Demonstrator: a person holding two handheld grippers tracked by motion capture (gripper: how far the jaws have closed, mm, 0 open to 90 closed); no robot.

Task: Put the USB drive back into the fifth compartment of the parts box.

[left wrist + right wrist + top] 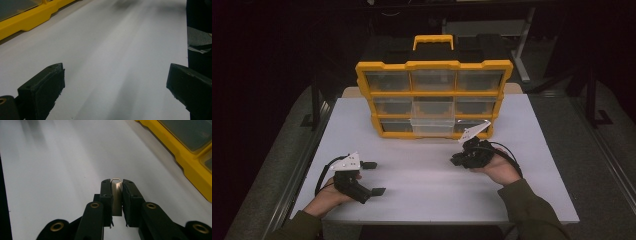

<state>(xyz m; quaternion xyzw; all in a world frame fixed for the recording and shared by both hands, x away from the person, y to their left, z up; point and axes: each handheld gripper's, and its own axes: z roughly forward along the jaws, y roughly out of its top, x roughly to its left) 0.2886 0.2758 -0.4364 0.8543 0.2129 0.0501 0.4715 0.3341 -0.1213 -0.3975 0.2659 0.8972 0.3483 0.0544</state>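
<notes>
- The right gripper (116,185) has its jaws closed on a small thin metal piece (116,197), pale and flat with a bent loop at its tip; it stands upright between the pads, which press on both its faces.
- In the high view the right gripper (460,159) sits at about 4 o'clock on the white table (422,200), just in front of the yellow drawer organizer (433,97), and points toward 9 o'clock.
- The left gripper (373,178) rests at about 8 o'clock on the table, jaws wide apart with nothing between them; from its own camera the two black pads (42,87) frame bare table.
- Step in hand, as I judge it: carrying the metal piece to or from one of the organizer's clear drawers. One bottom-row drawer (430,125), at the organizer's 6 o'clock, looks pulled slightly out.
- To do it well: keep the squeeze steady, since the piece is slim and smooth and could pivot or slip; keep it upright and move slowly, low over the table.
- If the drawer is the goal, the wrist needs to turn from 9 o'clock toward 12 o'clock, so the piece arrives over the drawer's open top, not against its front wall.
- Around: the organizer's yellow frame, its carry handle (433,41) at 12 o'clock, and dark floor beyond the table edges.
- In the way: the organizer's projecting yellow base (190,170) lies close beside the right gripper; its cable (507,155) could snag there. The left gripper is well apart and blocks nothing.
</notes>
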